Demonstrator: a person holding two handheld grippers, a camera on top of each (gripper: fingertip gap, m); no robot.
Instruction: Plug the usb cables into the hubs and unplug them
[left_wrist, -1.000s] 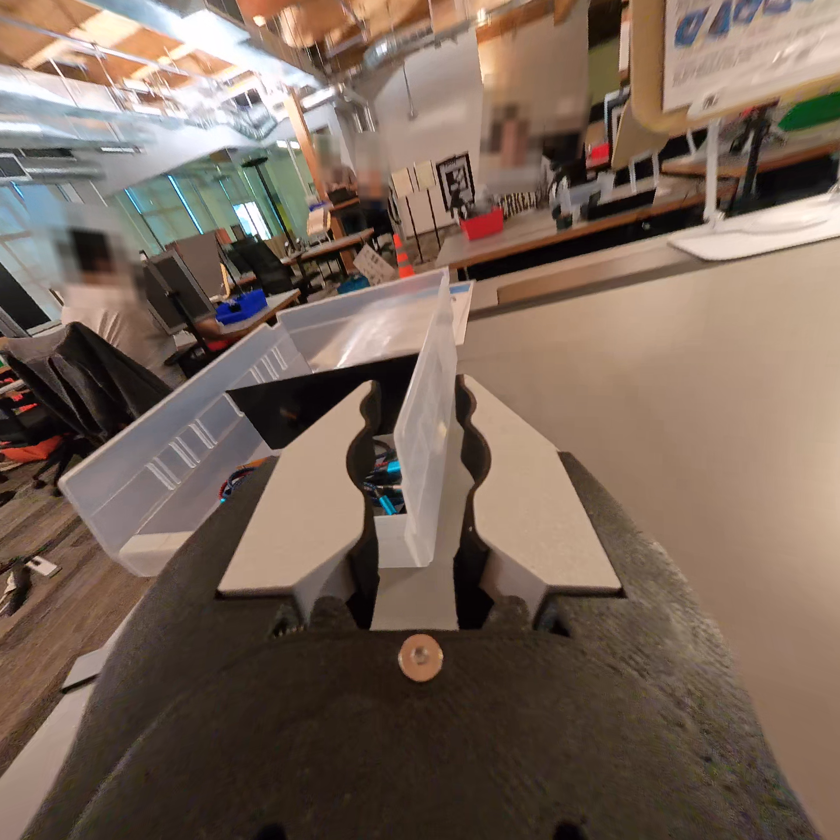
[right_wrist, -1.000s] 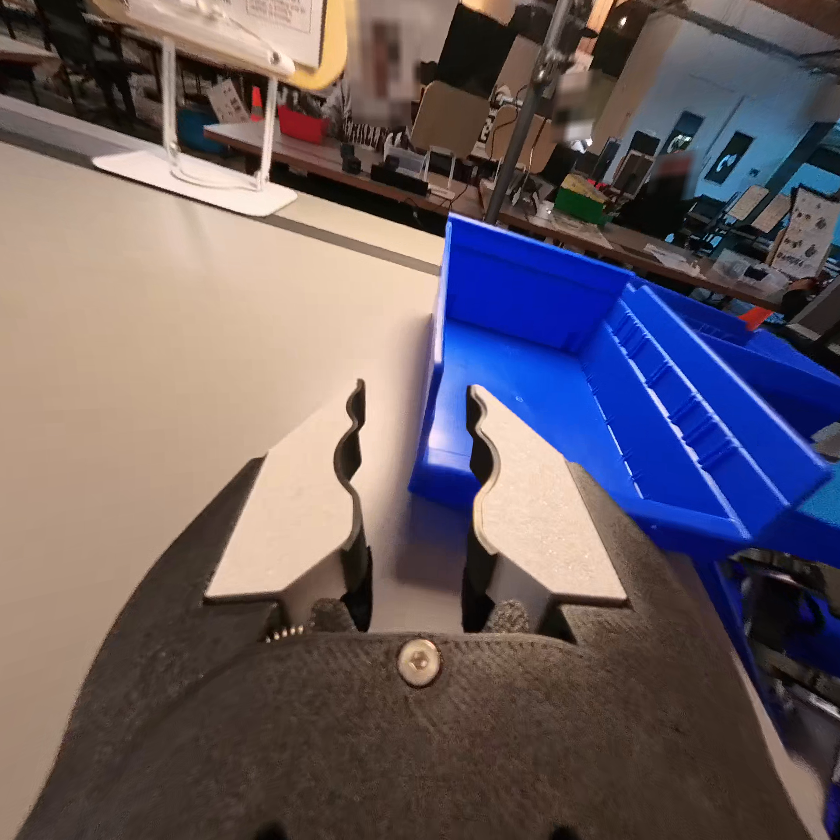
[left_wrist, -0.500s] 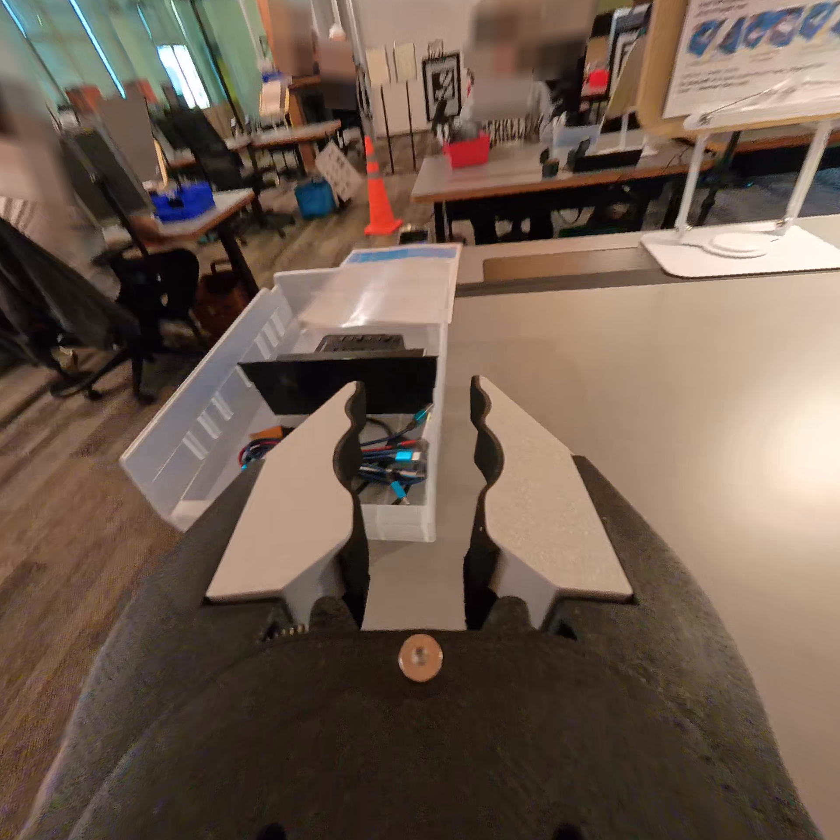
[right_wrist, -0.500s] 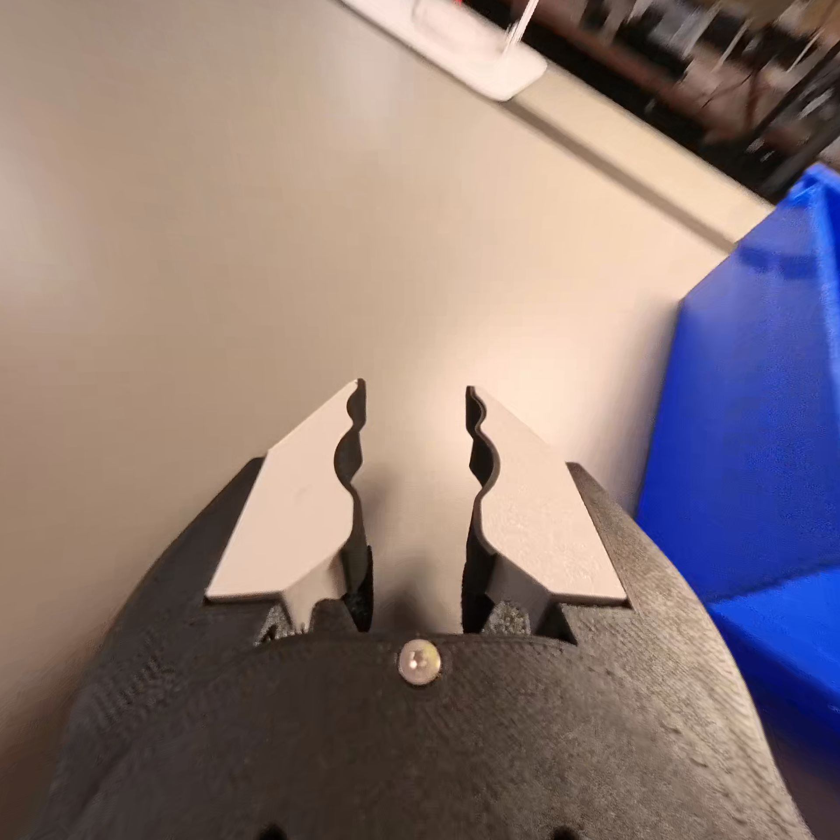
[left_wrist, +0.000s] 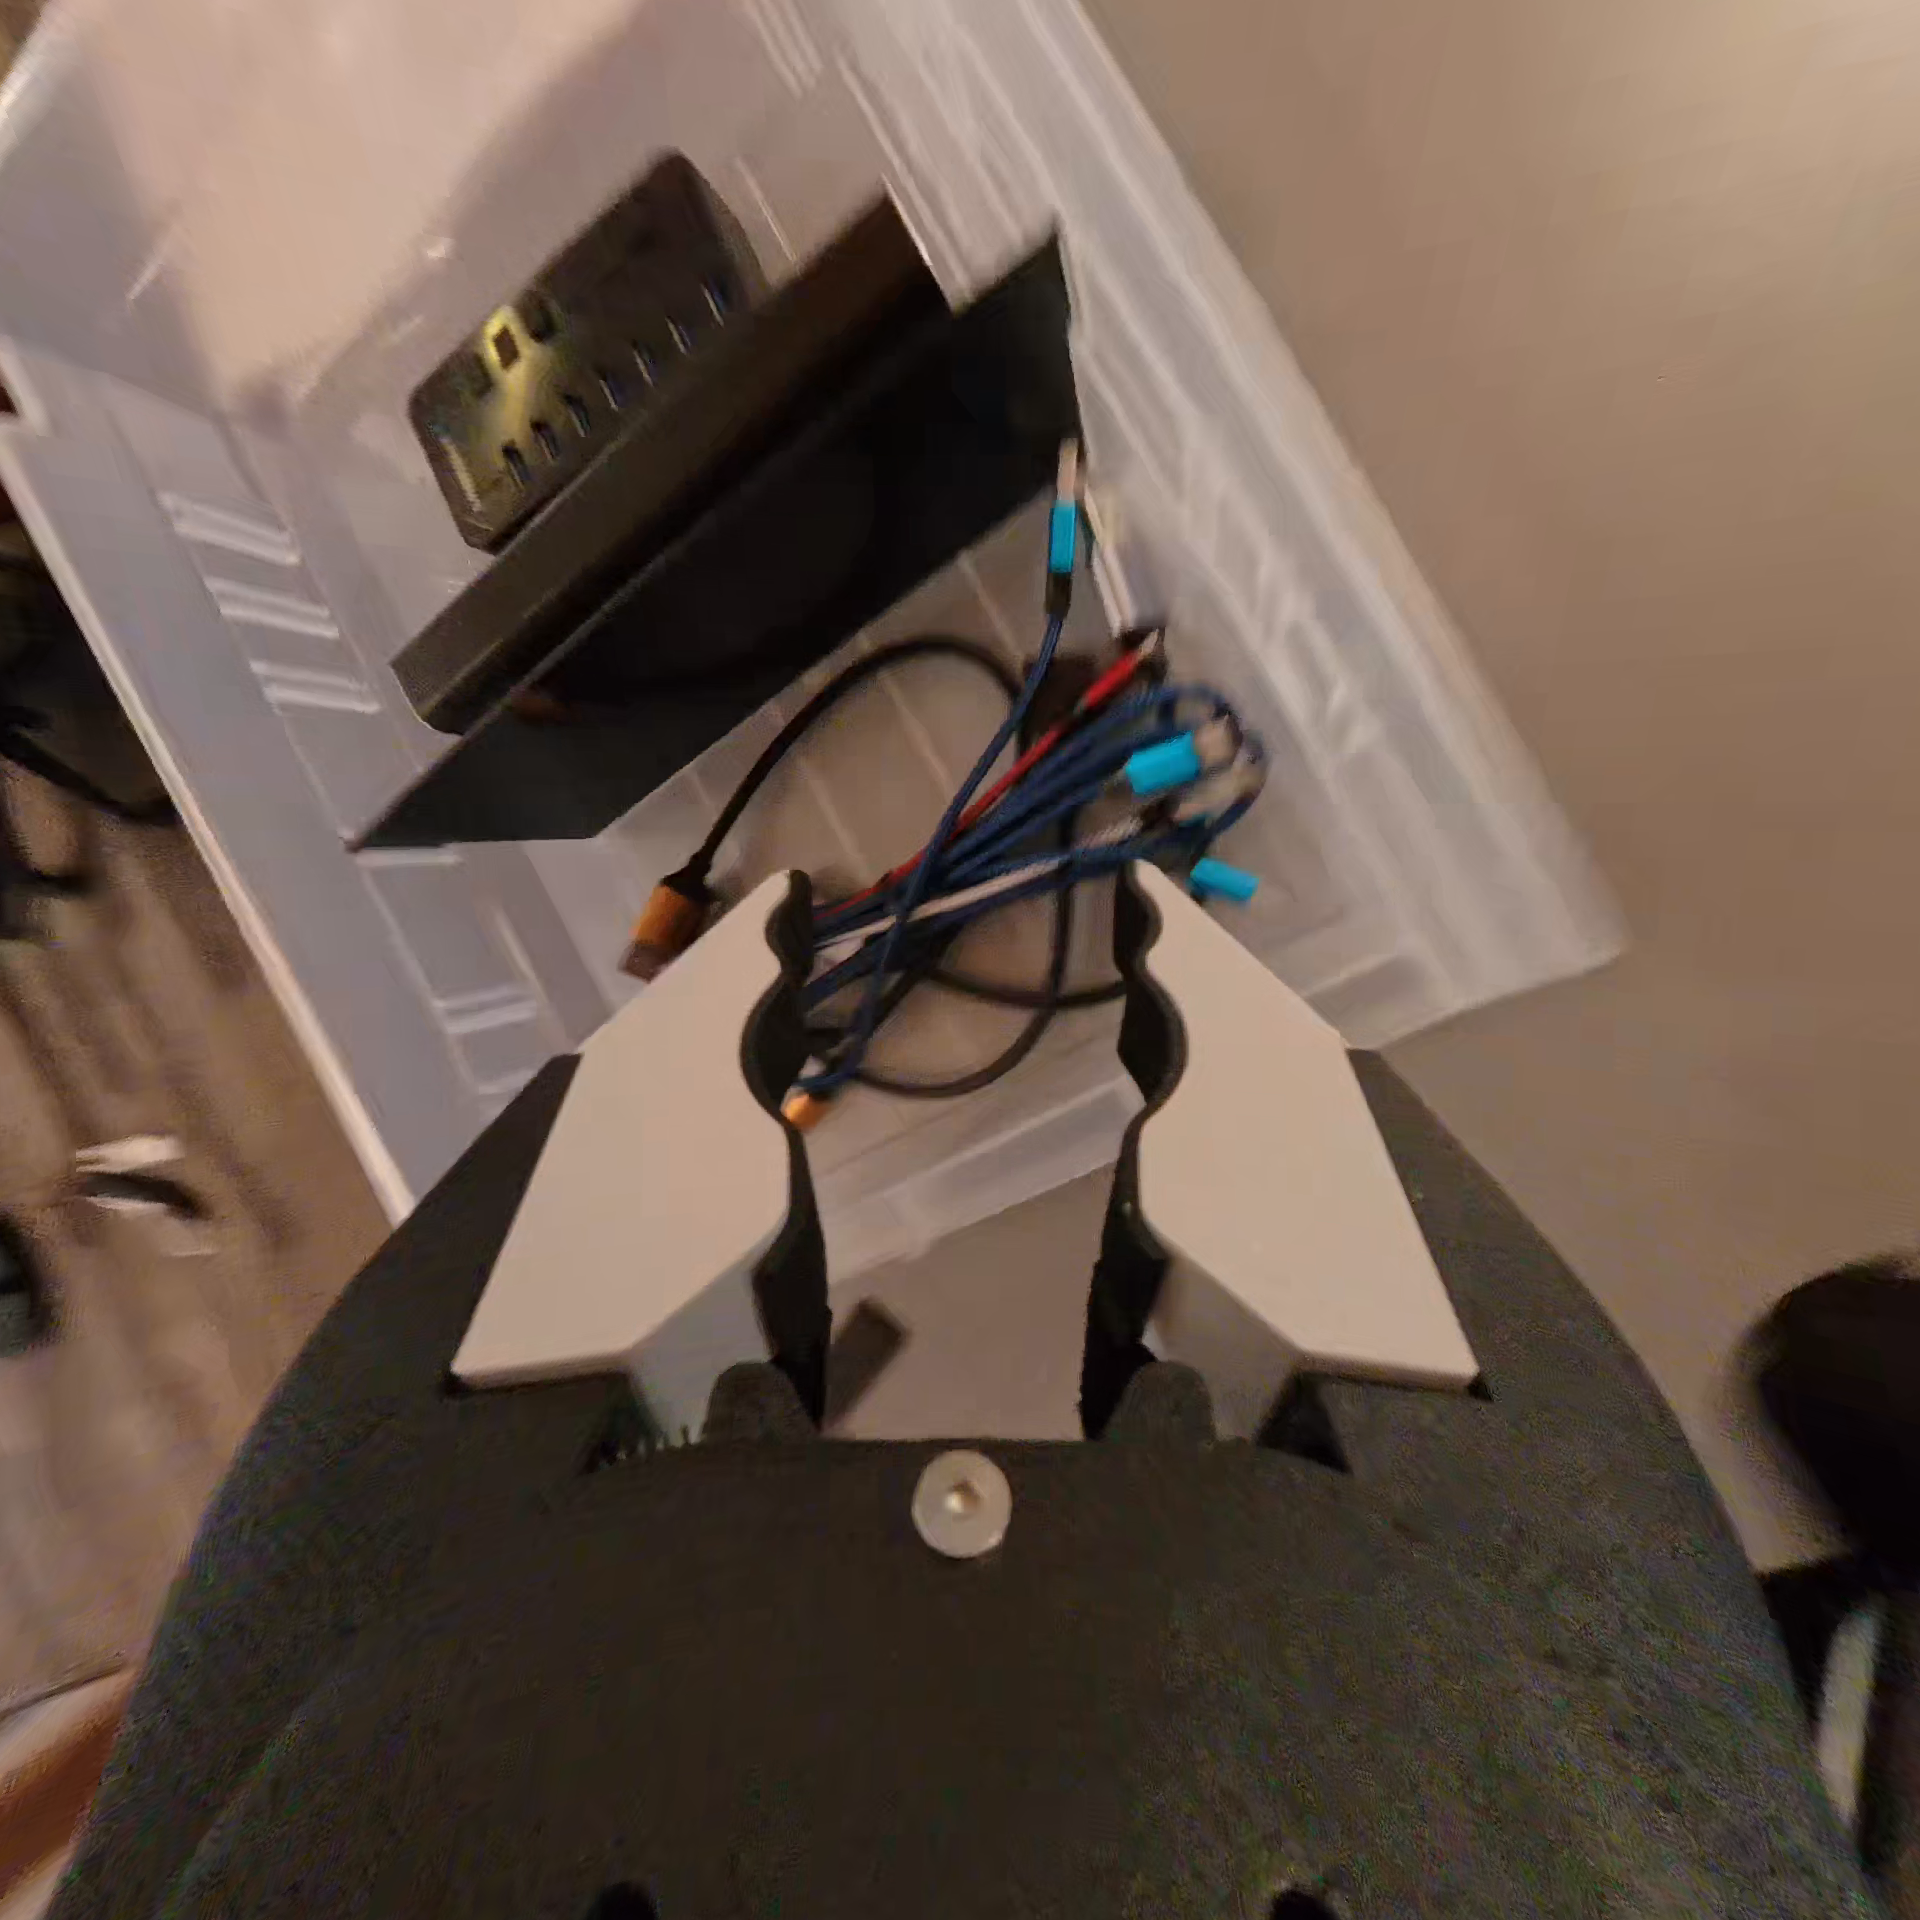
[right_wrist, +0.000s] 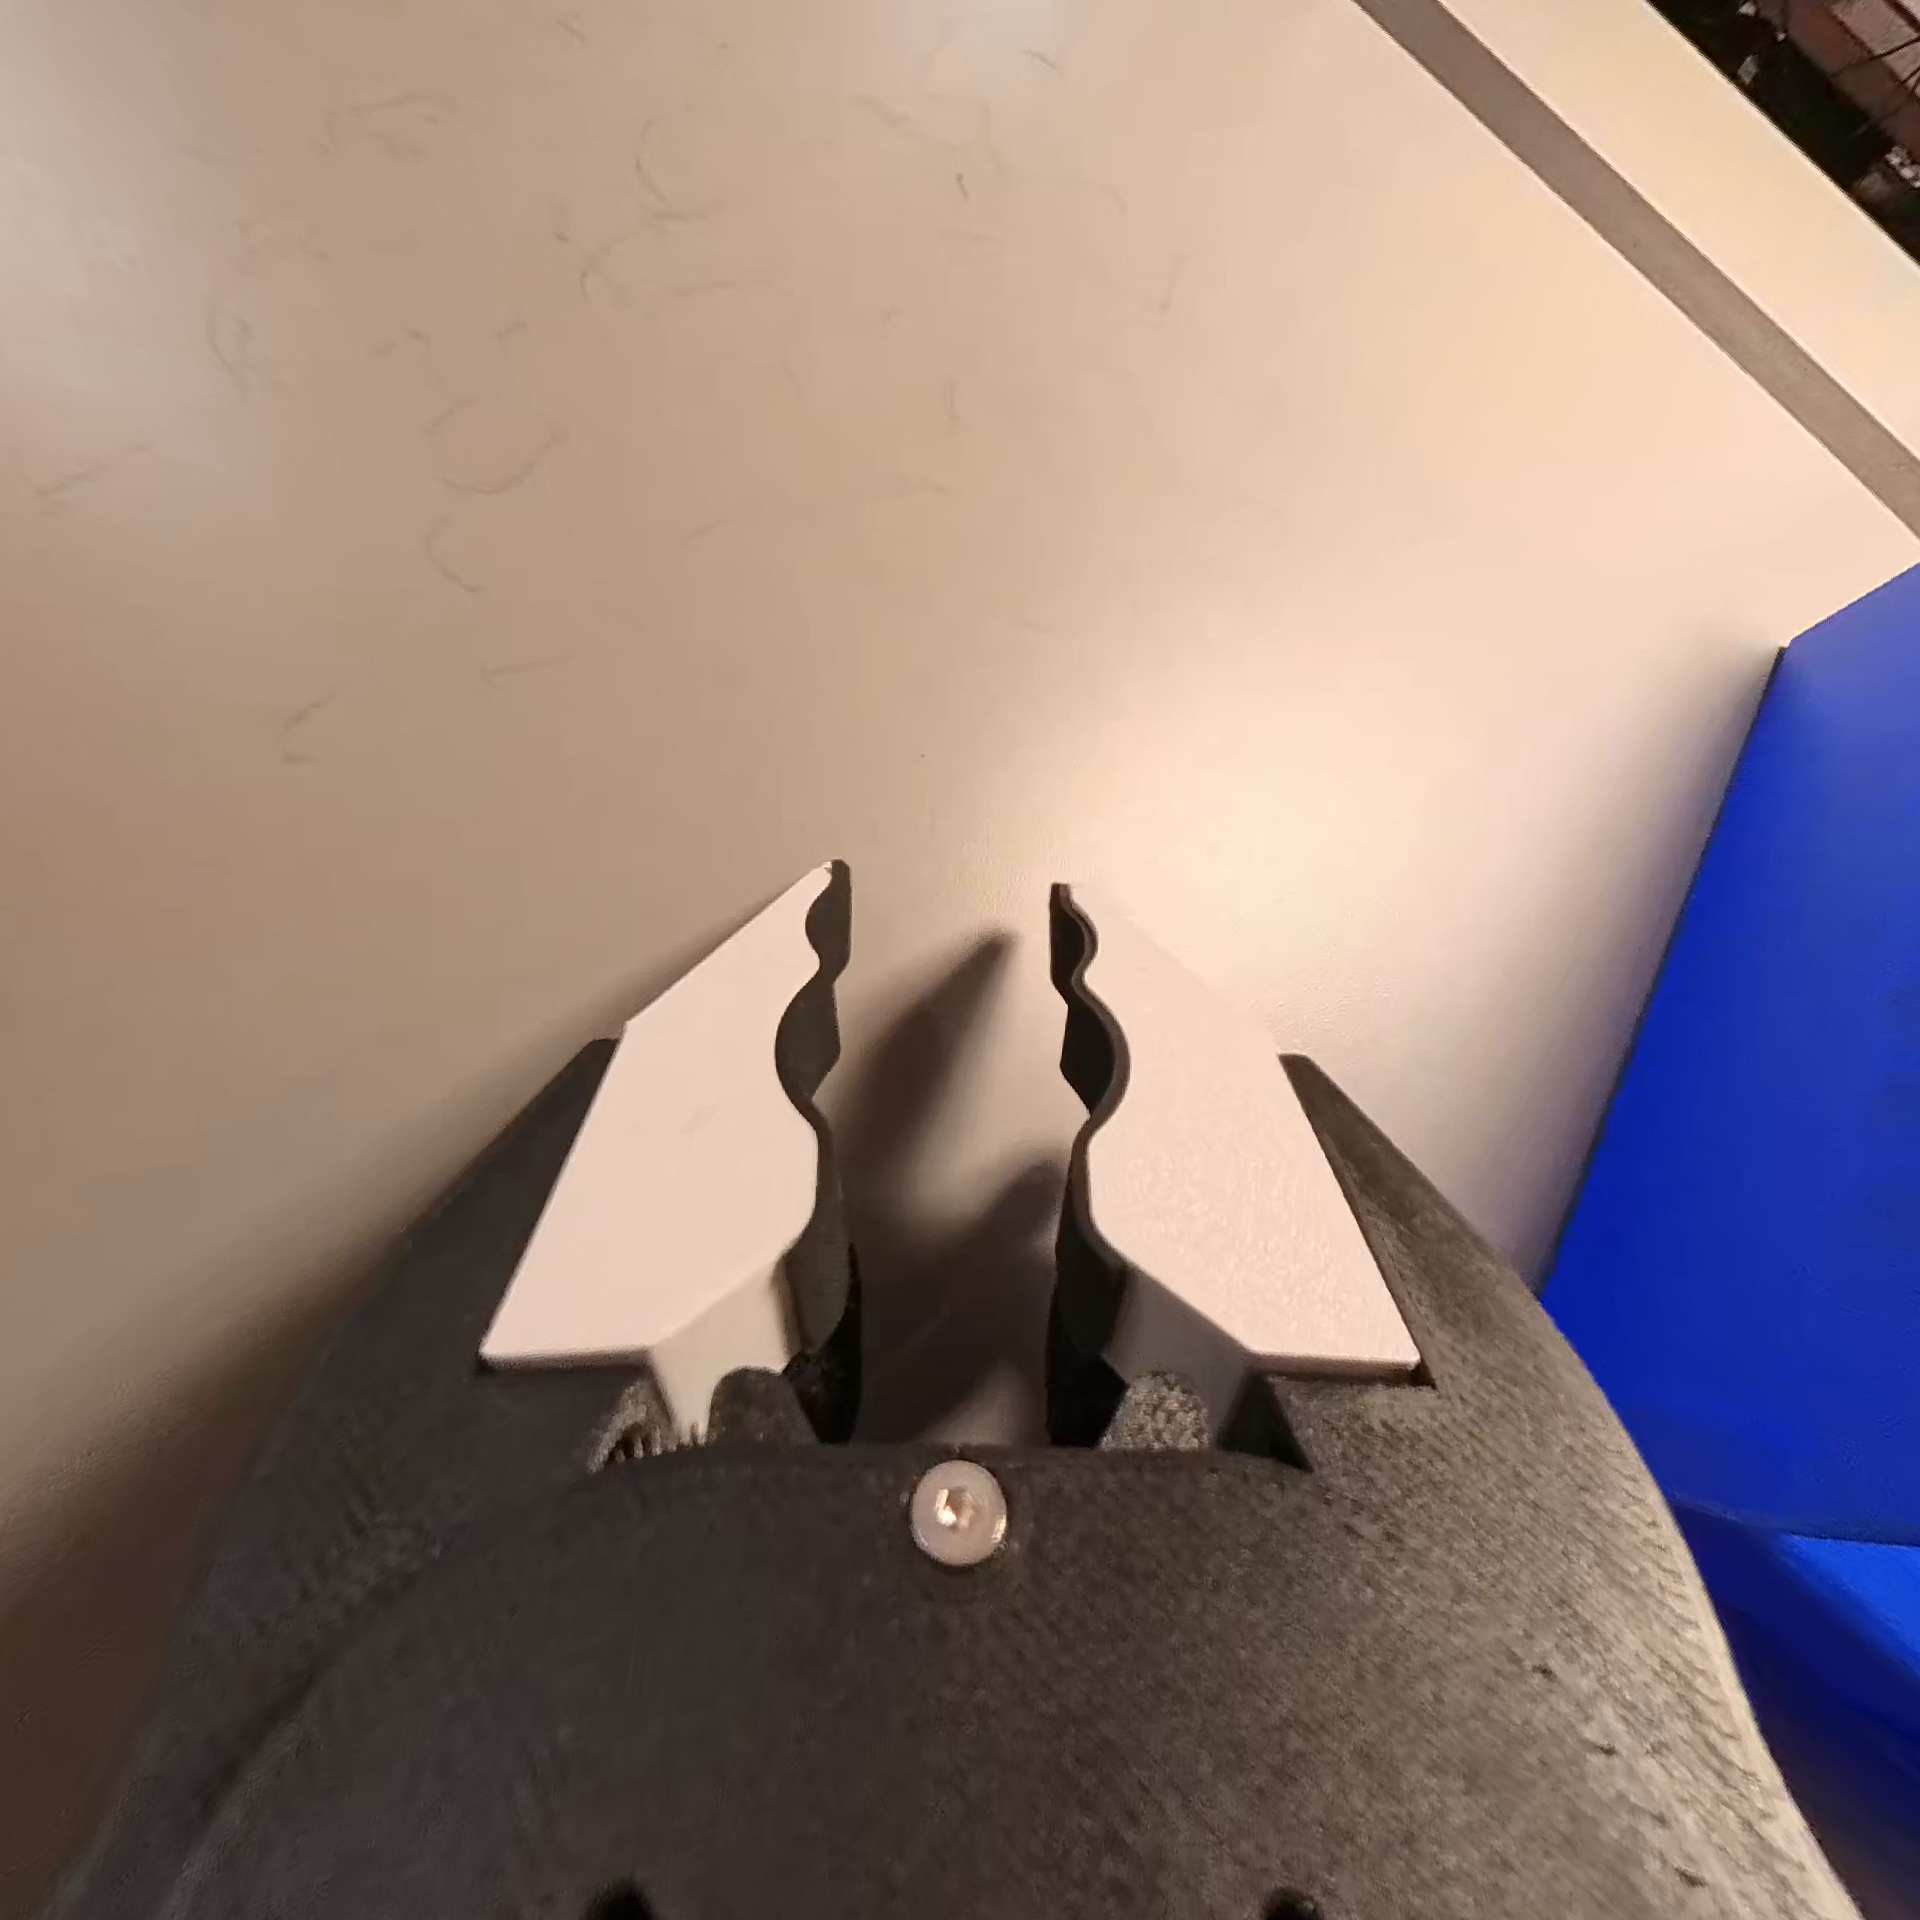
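In the left wrist view a clear plastic bin (left_wrist: 1299, 644) holds a black USB hub (left_wrist: 592, 358) with several ports, resting behind a black divider panel (left_wrist: 748, 582). In front of the panel lies a tangle of USB cables (left_wrist: 997, 831), blue, red and black, with cyan and orange plugs. My left gripper (left_wrist: 961, 883) is open and empty, tilted down over the cable tangle. My right gripper (right_wrist: 948, 878) is open and empty, pointed down at bare table (right_wrist: 727, 416).
A blue plastic bin (right_wrist: 1787, 1039) stands just right of my right gripper. The beige table (left_wrist: 1558, 312) lies to the right of the clear bin. Floor (left_wrist: 125, 1039) shows left of the bin, past the table edge. A dark blurred object (left_wrist: 1839, 1382) sits at the right edge. My hands' fingertips stand some 70 cm from each other. The dark blurred object (left_wrist: 1839, 1382) is about 20 cm from my left fingertips.
My left gripper has risen and tipped down over the clear bin, now looking into it at the cables. My right gripper has swung left off the blue bin and down toward the table.
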